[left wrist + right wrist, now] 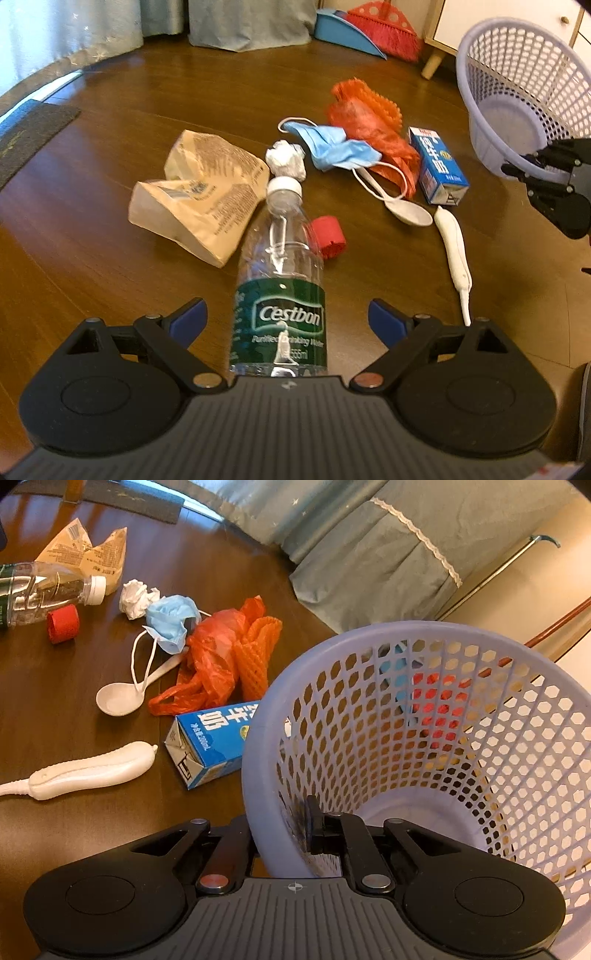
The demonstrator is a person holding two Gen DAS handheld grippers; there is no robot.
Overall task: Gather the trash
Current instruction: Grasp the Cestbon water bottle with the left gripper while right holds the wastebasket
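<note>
- Left wrist view: a clear water bottle (279,284) lies on its side on the brown bench (110,277), cap pointing away, between the spread fingers of the left gripper (287,317); the jaws stand wide open and touch nothing.
- Just beyond the bottle lie a red cap (328,236), a crumpled paper bag (199,199), a tissue ball (286,159), a blue face mask (332,147), an orange plastic bag (369,125), a white spoon (402,210), a blue milk carton (437,166) and a white corded handle (454,247).
- Right wrist view: the right gripper (284,834) is clamped on the near rim of a lavender mesh basket (424,716), one finger inside the wall and one outside, holding it tilted beside the milk carton.
- Collection looks barely begun: the basket's floor shows bare, and every piece of litter in sight remains on the bench.
- Closing on the bottle appears to be the step in hand.
</note>
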